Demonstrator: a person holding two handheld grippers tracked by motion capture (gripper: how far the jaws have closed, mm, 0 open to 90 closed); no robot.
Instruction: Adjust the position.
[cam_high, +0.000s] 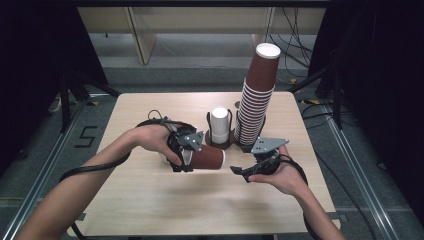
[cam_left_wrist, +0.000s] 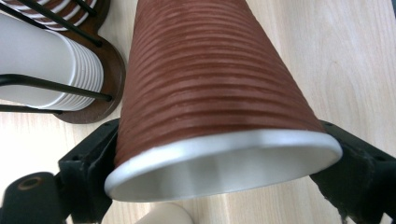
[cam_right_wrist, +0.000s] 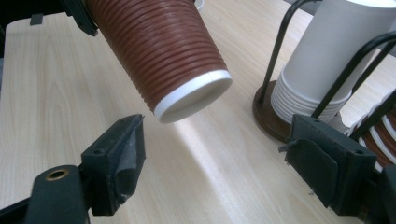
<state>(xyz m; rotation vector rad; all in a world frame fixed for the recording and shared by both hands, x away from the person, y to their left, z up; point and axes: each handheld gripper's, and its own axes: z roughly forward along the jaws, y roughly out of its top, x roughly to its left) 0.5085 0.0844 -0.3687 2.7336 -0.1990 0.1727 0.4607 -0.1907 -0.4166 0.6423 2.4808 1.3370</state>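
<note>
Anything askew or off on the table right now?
Yes: the tall stack of brown cups leans right, its top well off its base, so it could tip. The brown cup lying sideways is just clamped at its rim in the left gripper. No spills or damage visible.

Pale wooden table on grey floor, dark surroundings.
</note>
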